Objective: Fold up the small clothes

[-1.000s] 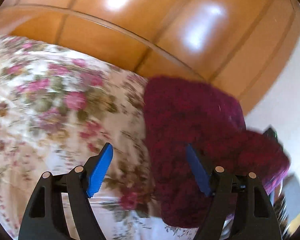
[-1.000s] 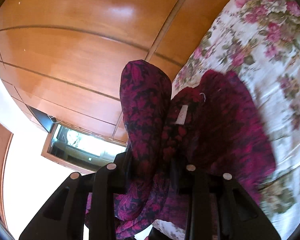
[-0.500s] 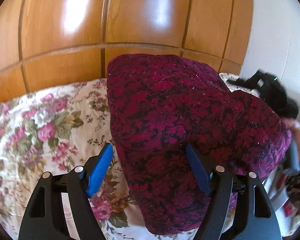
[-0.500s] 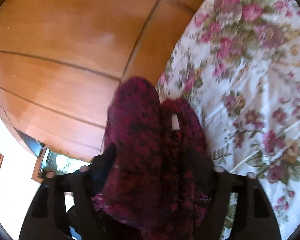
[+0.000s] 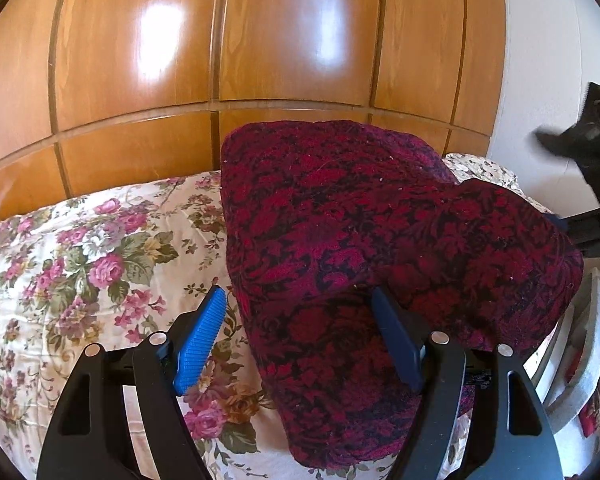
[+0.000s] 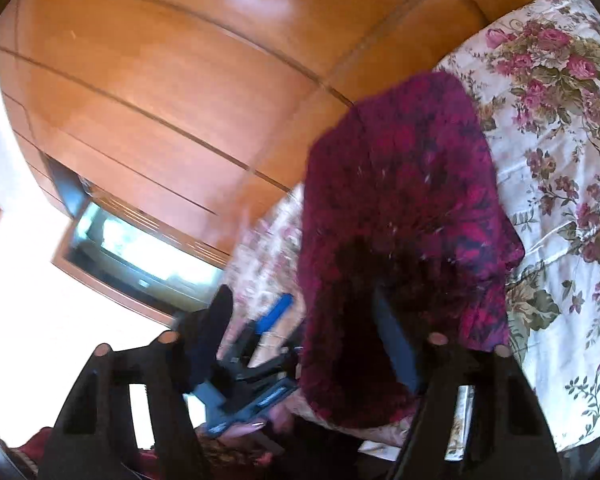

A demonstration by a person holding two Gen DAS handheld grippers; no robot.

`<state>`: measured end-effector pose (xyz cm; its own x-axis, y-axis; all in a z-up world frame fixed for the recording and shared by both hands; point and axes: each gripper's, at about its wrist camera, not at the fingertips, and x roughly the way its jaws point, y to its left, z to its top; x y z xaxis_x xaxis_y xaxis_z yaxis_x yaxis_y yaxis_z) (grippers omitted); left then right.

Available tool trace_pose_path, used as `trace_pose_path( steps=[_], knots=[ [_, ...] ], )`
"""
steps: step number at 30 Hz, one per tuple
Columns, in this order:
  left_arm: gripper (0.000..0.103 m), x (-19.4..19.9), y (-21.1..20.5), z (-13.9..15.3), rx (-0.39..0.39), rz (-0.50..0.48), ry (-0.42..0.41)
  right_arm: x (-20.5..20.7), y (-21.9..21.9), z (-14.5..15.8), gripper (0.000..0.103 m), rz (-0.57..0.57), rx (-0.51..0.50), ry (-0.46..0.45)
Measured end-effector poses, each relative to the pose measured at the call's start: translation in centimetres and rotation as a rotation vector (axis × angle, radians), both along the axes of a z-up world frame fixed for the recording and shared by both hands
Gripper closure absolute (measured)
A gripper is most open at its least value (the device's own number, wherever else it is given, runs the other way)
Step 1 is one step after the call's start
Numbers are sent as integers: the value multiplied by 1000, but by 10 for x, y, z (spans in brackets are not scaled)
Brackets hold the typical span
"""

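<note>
A small dark red and black patterned garment (image 5: 360, 240) lies folded on the floral bedspread (image 5: 80, 272). My left gripper (image 5: 296, 336) is open just in front of it, with the cloth's near edge lying between the blue pads and over the right one. In the right wrist view the garment (image 6: 412, 208) lies draped over my right gripper's right finger (image 6: 396, 340). My right gripper (image 6: 304, 332) stands open and holds nothing. The left gripper (image 6: 268, 320) shows below it, blurred.
A glossy wooden wardrobe (image 5: 260, 48) stands behind the bed. A white wall (image 5: 540, 60) is at the right. The right gripper's black body (image 5: 592, 132) shows at the far right. A bright window (image 6: 140, 248) shows in the right wrist view.
My right gripper has opened and let go of the garment, which now lies folded on the bed. The left gripper has swung to face the garment squarely.
</note>
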<state>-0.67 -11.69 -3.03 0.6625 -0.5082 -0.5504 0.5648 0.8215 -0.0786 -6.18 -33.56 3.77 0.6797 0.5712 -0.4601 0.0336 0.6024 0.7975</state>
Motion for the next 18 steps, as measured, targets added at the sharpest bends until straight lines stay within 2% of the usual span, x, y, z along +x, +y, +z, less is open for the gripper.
trace_pose_path(
  steps=[1,2,3,5,8,9,11,13,15,18],
  knots=[
    [29,-1,0,1,3,1,-5,5,1,-4,62,-16,5,16],
    [29,-3,0,1,10,3,-15,6,1,-6,87,-31,4,17],
    [27,-4,1,2,18,7,-28,6,0,-6,92,-48,-12,11],
    [22,-5,4,4,19,9,-37,14,-5,-8,94,-74,-65,-12],
    [18,-2,7,3,-9,2,-2,10,-7,-6,94,-118,-196,-44],
    [18,0,8,2,-20,2,17,6,-11,-8,101,-150,-238,-38],
    [18,4,8,-1,-41,9,47,3,-23,-17,103,-224,-325,12],
    [15,6,8,-3,-66,-4,81,3,-38,-44,103,-235,-225,87],
    [15,7,5,-5,-74,-15,107,1,-41,-67,103,-218,-117,121],
    [15,4,2,0,-73,-10,71,-1,-37,-76,103,-214,-91,105]
  ],
)
